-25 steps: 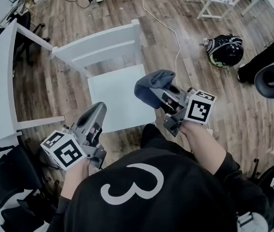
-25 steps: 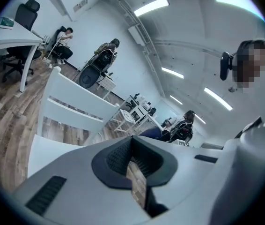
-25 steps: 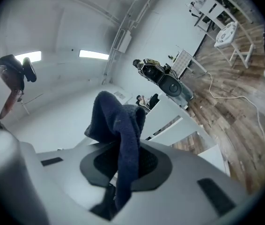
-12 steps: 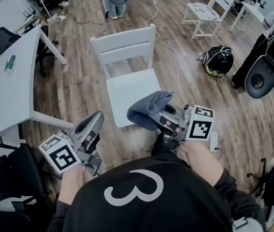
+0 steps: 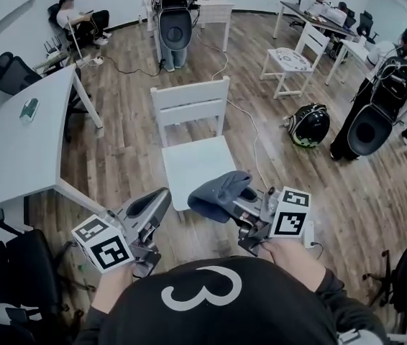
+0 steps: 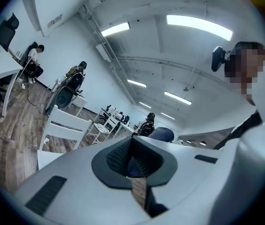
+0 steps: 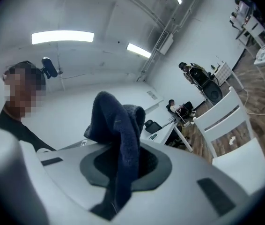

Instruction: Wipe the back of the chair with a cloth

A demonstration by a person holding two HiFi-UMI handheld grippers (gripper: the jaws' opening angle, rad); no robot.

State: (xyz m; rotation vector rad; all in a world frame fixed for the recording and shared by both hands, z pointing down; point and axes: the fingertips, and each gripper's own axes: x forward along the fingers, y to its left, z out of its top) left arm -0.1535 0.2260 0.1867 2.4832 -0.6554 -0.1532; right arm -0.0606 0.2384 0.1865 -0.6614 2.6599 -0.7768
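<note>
Right gripper (image 5: 241,205) clamps a dark blue cloth (image 5: 218,191): its jaws are closed on a fold, and the rest bunches up over and ahead of the tips. You hold it low in front of your chest, your right hand (image 5: 281,246) behind its marker cube (image 5: 290,213), with the nose aimed forward and a little to your left. Your left gripper (image 5: 154,203) rides level with it at your other side, jaws drawn together on nothing with only a thin slit between the pads. It is angled forward and to your right, and your left hand (image 5: 114,279) is tucked under it. The white chair (image 5: 189,105) stands on the wood floor (image 5: 117,157) just ahead of both grippers, seat nearest you and backrest on the far side. The cloth hangs clear of it, touching neither seat nor back.
</note>
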